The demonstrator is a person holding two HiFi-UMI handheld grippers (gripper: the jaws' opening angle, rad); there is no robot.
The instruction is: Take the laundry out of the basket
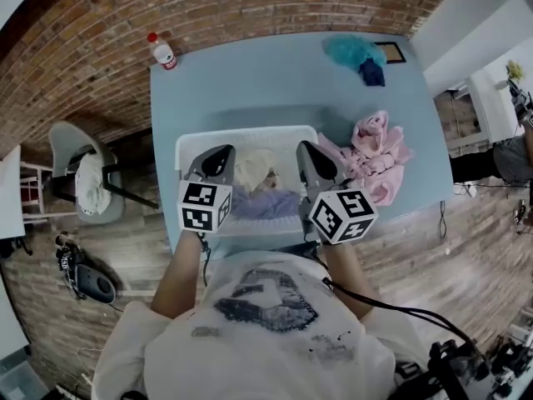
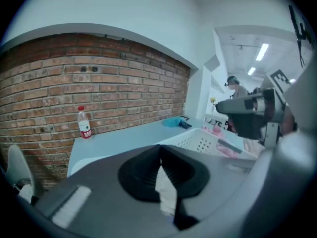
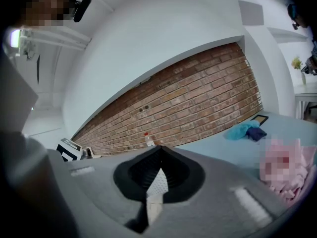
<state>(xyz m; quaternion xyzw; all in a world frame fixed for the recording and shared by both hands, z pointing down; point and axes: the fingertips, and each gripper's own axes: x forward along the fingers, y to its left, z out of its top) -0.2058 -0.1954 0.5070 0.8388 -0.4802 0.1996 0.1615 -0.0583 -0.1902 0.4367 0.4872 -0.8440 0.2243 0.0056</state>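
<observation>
Brick wall [image 1: 125,23] backs the far edge of a pale blue tabletop [image 1: 250,82], with wood-plank floor [image 1: 466,248] around it and a grey chair [image 1: 79,152] draped with a white cloth at the left. A water bottle [image 1: 161,52] stands at the far left corner. A teal cloth [image 1: 351,51] touching a dark blue cloth [image 1: 371,73] lies at the far right.

At the near edge sits a white basket [image 1: 250,133] holding a cream cloth [image 1: 254,167] and, nearer, a lavender cloth [image 1: 266,204]. A pink garment [image 1: 375,152] lies heaped on the tabletop against the basket's right side.

The left gripper [image 1: 218,158] and right gripper [image 1: 308,150] both hang over the basket, each with its jaws closed together and holding nothing.

Only the head view shows the basket's contents. The left gripper view shows its perforated side wall, ceiling strip lights and a person [image 2: 235,87] far off. The right gripper view shows no basket.
</observation>
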